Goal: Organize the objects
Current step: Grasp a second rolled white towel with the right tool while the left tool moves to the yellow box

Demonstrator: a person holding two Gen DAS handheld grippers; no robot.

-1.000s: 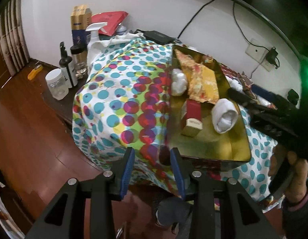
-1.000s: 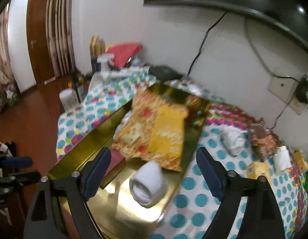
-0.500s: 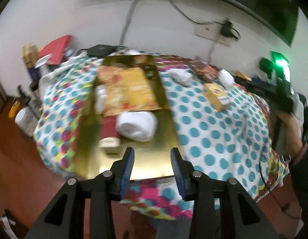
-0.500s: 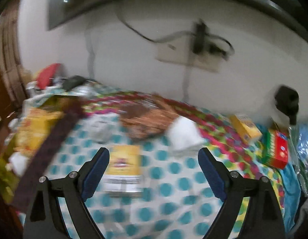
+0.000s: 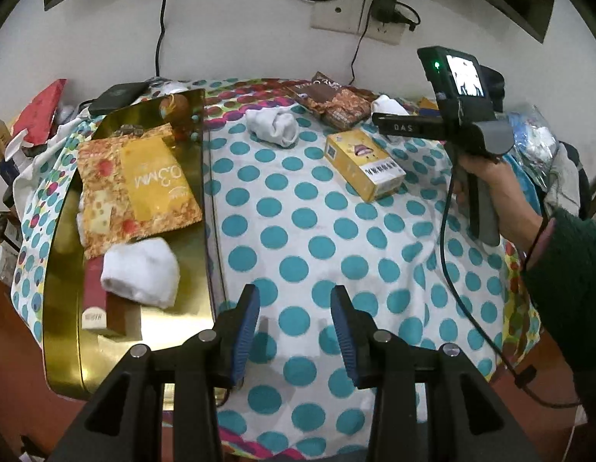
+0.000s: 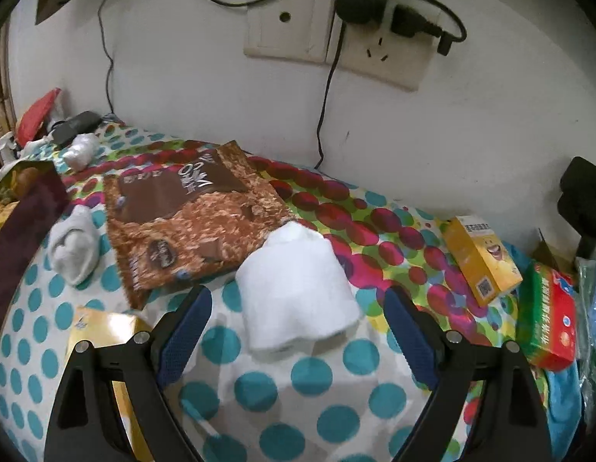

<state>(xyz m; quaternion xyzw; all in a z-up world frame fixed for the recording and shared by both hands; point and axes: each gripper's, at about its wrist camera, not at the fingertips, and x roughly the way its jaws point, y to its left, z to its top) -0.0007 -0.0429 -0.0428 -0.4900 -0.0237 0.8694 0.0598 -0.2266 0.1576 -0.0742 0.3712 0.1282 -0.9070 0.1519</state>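
Several things already lie in the gold tray (image 5: 63, 308) at the left: a yellow snack bag (image 5: 144, 181), a white rolled sock (image 5: 142, 271) and a small red box (image 5: 94, 304). On the dotted worktop (image 5: 317, 238) much is still left for you: a brown snack bag (image 6: 190, 215), two more rolled socks, and some yellow boxes, so I judge the task about half done.

Your right gripper (image 6: 298, 331) is wide open and grips nothing. The rolled sock in front of it (image 6: 296, 288) lies just past the fingertips, touching the near edge of the brown bag. Its long axis runs from near to far, tilted a little to the left, with the rolled end facing you.

Your left gripper (image 5: 296, 325) is partly open and empty, above the bare cloth beside the tray.
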